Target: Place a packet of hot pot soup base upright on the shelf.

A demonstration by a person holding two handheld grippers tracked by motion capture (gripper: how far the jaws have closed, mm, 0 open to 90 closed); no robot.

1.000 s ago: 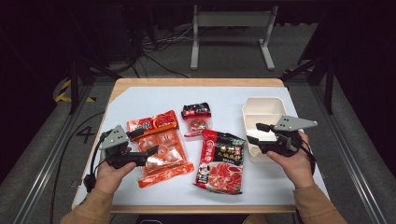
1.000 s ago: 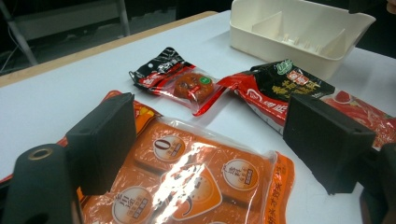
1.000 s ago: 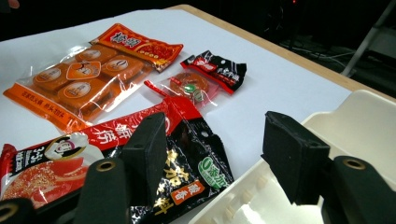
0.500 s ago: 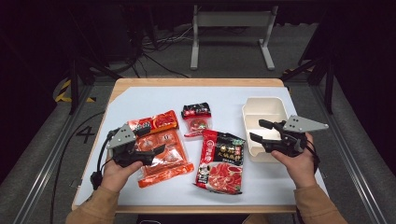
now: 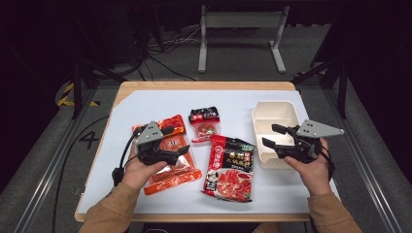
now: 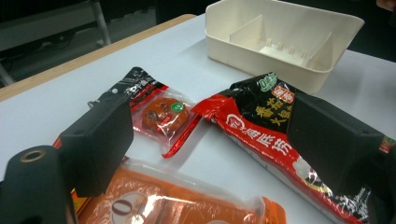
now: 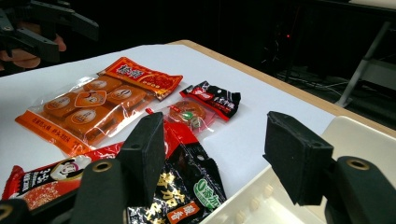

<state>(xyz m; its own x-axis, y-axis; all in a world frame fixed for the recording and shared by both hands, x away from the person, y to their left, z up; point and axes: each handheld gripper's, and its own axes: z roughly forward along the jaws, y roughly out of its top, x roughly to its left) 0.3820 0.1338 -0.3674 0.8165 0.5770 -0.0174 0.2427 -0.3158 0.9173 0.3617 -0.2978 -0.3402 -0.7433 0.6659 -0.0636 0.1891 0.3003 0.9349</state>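
Note:
My left gripper is open and hovers over the orange snack packet, jaws pointing right. Ahead of its jaws in the left gripper view lie the small black-and-red packet and the large red-and-black soup-base packet. My right gripper is open over the near-left part of the cream divided box, jaws pointing left with nothing between them. The right gripper view looks past the large packet to the orange packet.
The packets lie on a white sheet on a wooden table. The cream box is empty, with dividers inside. A metal stand and cables are on the dark floor beyond the far edge.
My left hand has moved right, from the orange packet's left edge to above it. The right gripper has stayed in place. Nothing was taken hold of.

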